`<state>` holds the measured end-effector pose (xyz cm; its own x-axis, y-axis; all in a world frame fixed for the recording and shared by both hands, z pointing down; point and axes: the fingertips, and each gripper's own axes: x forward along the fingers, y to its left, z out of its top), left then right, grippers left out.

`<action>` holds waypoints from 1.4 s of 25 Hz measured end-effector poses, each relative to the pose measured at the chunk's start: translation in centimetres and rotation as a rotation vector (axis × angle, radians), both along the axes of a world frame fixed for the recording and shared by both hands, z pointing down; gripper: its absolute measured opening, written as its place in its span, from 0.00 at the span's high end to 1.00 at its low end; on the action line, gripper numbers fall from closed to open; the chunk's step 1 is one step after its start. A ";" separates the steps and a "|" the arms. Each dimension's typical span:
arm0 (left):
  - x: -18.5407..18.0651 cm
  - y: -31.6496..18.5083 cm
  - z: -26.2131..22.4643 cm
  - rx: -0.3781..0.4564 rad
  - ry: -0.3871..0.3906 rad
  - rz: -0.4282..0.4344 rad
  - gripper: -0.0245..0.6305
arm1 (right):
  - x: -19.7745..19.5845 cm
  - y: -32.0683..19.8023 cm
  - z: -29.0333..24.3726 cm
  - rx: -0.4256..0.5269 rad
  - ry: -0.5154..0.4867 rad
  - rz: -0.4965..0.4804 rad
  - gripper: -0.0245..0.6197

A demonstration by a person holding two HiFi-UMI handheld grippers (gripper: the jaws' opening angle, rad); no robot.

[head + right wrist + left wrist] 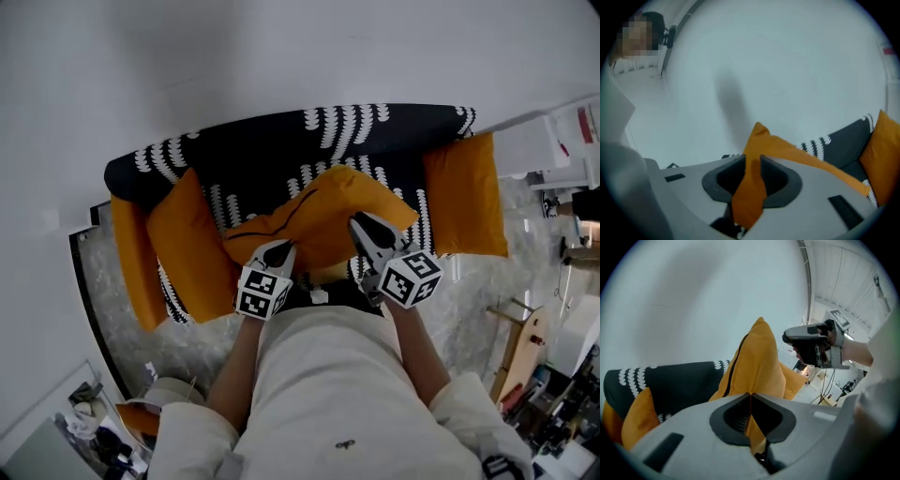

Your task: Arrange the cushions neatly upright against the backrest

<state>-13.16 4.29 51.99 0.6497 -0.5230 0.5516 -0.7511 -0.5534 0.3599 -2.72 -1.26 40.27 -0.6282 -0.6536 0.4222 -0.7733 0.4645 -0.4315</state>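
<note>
Over the sofa (272,150), left gripper (278,249) and right gripper (362,226) pinch one cushion (328,208) by its edge; thin fabric could slip free.

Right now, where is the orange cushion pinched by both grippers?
Head view, centre: the middle cushion is held over the sofa by the left gripper and right gripper, between the left-end cushion and right-end cushion.

Head view looks down; gripper views share the cushion (323,216).
</note>
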 end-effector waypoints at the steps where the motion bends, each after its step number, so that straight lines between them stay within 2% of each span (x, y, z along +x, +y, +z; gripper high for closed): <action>1: 0.8 0.0 -0.5 0.011 0.001 0.009 0.94 | 1.3 -0.8 -0.8 0.046 0.018 0.019 0.76; 2: 1.9 0.0 -1.1 0.021 0.002 0.022 0.94 | 2.5 -1.5 -1.5 0.079 0.032 0.027 0.58; 5: 5.6 0.6 -2.0 0.044 -0.038 0.090 0.94 | 5.6 -2.6 -2.3 0.104 0.050 0.028 0.57; 8: 8.8 1.4 -1.0 0.027 -0.101 0.138 0.94 | 8.1 -3.7 0.0 0.029 0.088 0.021 0.56; 12: 11.7 1.9 -0.8 -0.004 -0.112 0.115 0.94 | 11.4 -5.0 4.3 -0.085 0.136 0.037 0.55; 15: 14.1 1.7 -1.2 0.006 -0.109 0.113 0.94 | 13.1 -5.3 6.0 -0.136 0.063 0.033 0.55; 19: 17.1 1.7 -0.2 -0.032 -0.120 0.097 0.94 | 16.1 -6.0 7.9 -0.191 0.044 0.022 0.55; 22: 19.3 1.4 0.2 -0.044 -0.124 0.070 0.94 | 18.2 -6.0 9.3 -0.252 0.042 -0.007 0.67; 25: 20.7 1.7 2.0 -0.100 -0.120 0.047 0.94 | 19.4 -5.5 10.0 -0.281 0.022 -0.063 0.79; 27: 21.2 1.9 3.7 -0.137 -0.100 0.024 0.94 | 19.6 -4.9 10.8 -0.302 0.014 -0.101 0.81; 30: 20.8 2.1 4.8 -0.183 -0.009 -0.060 0.93 | 19.6 -4.1 11.7 -0.337 -0.008 -0.131 0.84; 32: 20.1 2.0 4.5 -0.187 0.041 -0.110 0.88 | 19.4 -4.1 11.7 -0.347 -0.028 -0.146 0.84; 35: 19.1 2.2 4.1 -0.189 0.063 -0.156 0.82 | 18.9 -3.9 11.6 -0.349 -0.038 -0.172 0.83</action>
<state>5.98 6.49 56.10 0.6052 -0.5112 0.6102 -0.7951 -0.3506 0.4948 16.23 -5.20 51.86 -0.7354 -0.3591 0.5747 -0.6775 0.4061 -0.6132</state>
